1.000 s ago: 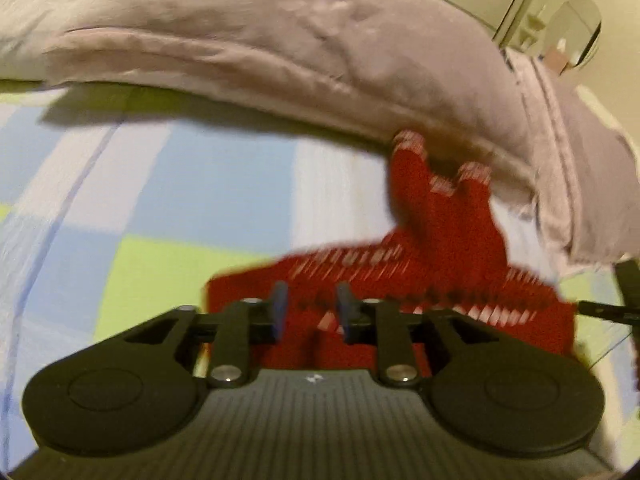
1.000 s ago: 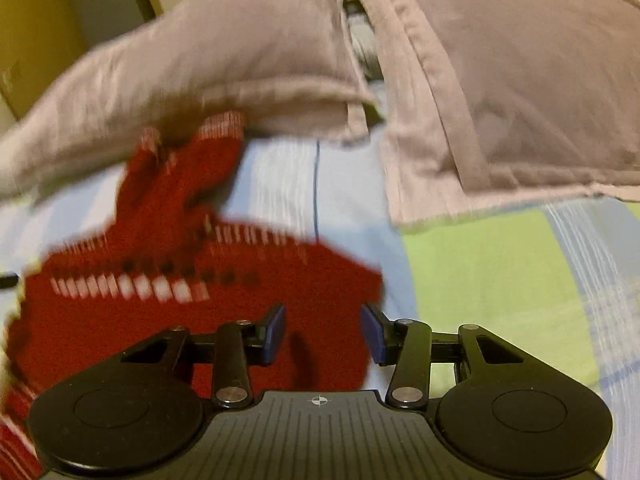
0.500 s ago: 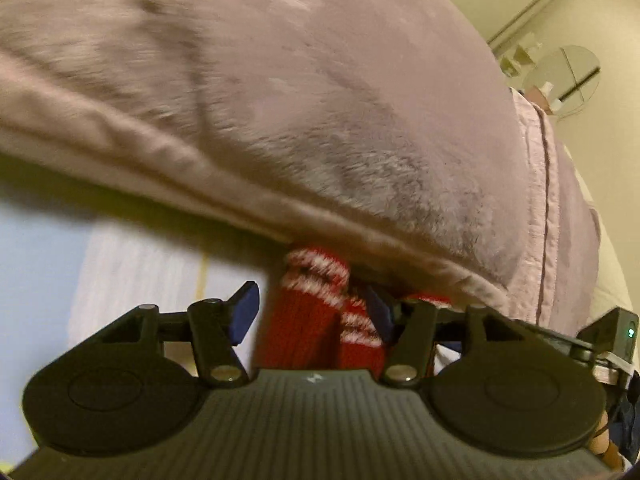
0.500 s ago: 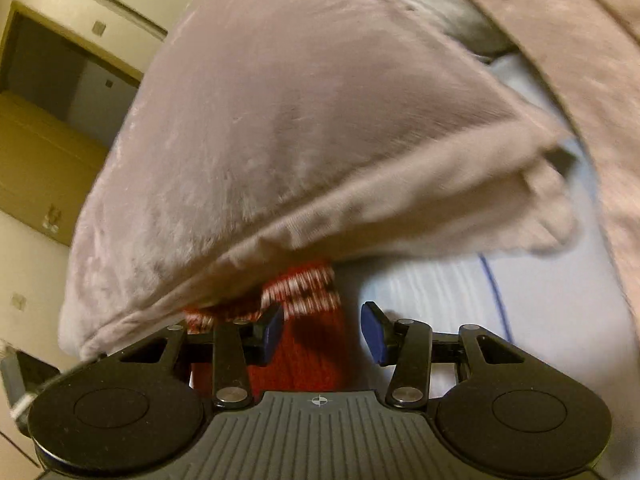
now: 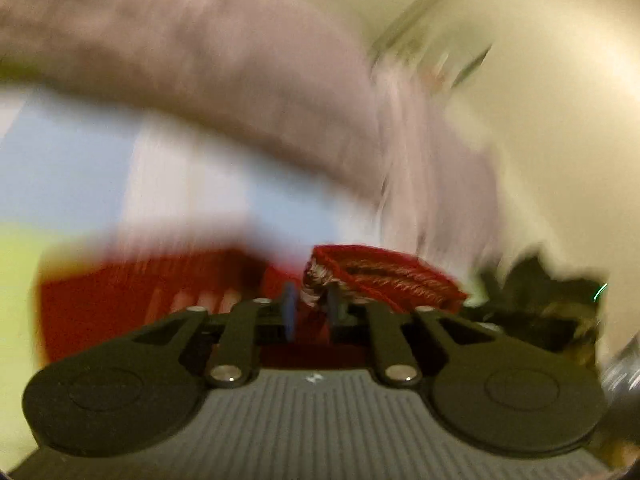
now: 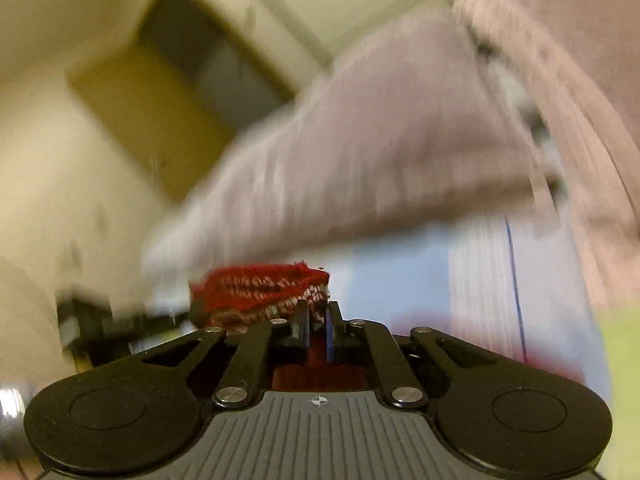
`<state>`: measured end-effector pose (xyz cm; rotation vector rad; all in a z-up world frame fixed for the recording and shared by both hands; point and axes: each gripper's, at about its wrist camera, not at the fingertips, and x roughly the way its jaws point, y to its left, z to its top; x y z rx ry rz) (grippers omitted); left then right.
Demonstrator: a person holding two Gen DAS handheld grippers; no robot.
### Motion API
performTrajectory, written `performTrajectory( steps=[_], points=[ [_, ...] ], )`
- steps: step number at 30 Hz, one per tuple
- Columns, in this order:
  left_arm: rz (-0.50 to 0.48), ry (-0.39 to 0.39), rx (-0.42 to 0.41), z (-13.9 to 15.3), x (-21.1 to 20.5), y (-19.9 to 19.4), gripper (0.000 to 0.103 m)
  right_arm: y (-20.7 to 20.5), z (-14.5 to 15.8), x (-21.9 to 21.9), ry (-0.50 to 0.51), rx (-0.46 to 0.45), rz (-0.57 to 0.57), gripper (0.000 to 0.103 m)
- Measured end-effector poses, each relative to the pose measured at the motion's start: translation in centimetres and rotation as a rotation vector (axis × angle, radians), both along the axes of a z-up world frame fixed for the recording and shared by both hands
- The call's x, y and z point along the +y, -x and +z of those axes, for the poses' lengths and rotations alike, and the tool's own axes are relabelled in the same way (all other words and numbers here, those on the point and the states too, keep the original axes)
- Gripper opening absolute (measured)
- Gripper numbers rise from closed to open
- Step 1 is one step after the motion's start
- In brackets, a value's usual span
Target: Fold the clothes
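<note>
Above checked bedsheet [image 5: 80, 168]: left gripper [image 5: 310, 306] and right gripper [image 6: 316, 322] jaws each pinching red knit garment [image 5: 384, 276].

A dark red knitted sweater [image 5: 384, 276] with white patterned bands at its edge. Pale mauve-grey pillows [image 6: 380, 168]. A bedsheet [image 5: 80, 184] checked in light blue, white and lime green. Black grippers with blue finger pads [image 5: 289, 308].

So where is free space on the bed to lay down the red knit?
Bare checked sheet lies between the pillow and the red knit; also right of the right gripper. It is crowded under the pillow's edge. The left gripper grips knit too.
</note>
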<state>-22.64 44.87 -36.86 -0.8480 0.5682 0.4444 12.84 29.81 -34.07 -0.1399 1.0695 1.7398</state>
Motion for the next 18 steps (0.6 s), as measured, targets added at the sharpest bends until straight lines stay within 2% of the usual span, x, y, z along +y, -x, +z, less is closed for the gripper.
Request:
performTrajectory(
  steps=[1, 2, 3, 4, 6, 7, 9, 11, 13, 14, 15, 16, 17, 18],
  points=[
    [-0.005, 0.025, 0.077, -0.7, -1.9, 1.0, 0.013, 1.2, -0.4, -2.0, 0.102, -0.071, 0.033, 0.027],
    [0.006, 0.048, 0.104, -1.1, -2.8, 1.7, 0.013, 2.1, -1.0, -3.5, 0.19, -0.142, 0.04, 0.048],
    [0.034, 0.065, 0.101, -1.1, -3.1, 2.3, 0.013, 2.9, -1.6, -5.0, 0.263, -0.198, 0.037, 0.049],
    [0.062, 0.082, 0.098, -1.1, -3.5, 2.8, 0.013, 3.2, -1.8, -6.1, 0.297, -0.211, 0.011, 0.049],
    [0.118, 0.069, 0.075, -0.5, -3.4, 2.8, 0.017, 2.8, -1.5, -7.1, 0.303, -0.17, -0.073, 0.049],
    [0.136, 0.053, 0.07, -0.3, -3.0, 2.1, 0.028, 2.7, -1.2, -6.8, 0.279, -0.137, -0.119, 0.049],
    [0.158, 0.043, 0.063, -0.5, -2.1, 0.8, 0.043, 2.6, -1.1, -5.3, 0.236, -0.075, -0.204, 0.049],
    [0.142, 0.095, 0.065, -1.8, -0.5, -0.8, 0.038, 2.7, -2.7, -3.3, 0.246, -0.013, -0.273, 0.049],
    [0.09, 0.145, 0.073, -2.9, -0.5, -2.8, 0.0, 3.0, -4.7, -1.5, 0.285, 0.055, -0.328, 0.048],
    [0.075, 0.11, 0.074, -2.6, -1.2, -2.9, 0.0, 3.2, -5.8, -0.9, 0.315, 0.101, -0.336, 0.013],
    [0.06, 0.075, 0.075, -2.3, -1.8, -3.1, 0.0, 3.4, -6.5, -0.6, 0.334, 0.138, -0.346, 0.003],
    [0.049, 0.041, 0.066, -1.9, -2.5, -3.0, 0.0, 3.6, -6.3, -0.9, 0.317, 0.143, -0.353, 0.003],
    [0.062, 0.021, 0.022, -1.0, -3.2, -2.2, 0.0, 3.9, -5.5, -1.5, 0.269, 0.125, -0.345, 0.003],
    [0.088, 0.018, 0.015, -0.8, -3.7, -1.5, 0.0, 4.2, -5.0, -1.8, 0.242, 0.101, -0.34, 0.003]
  ],
)
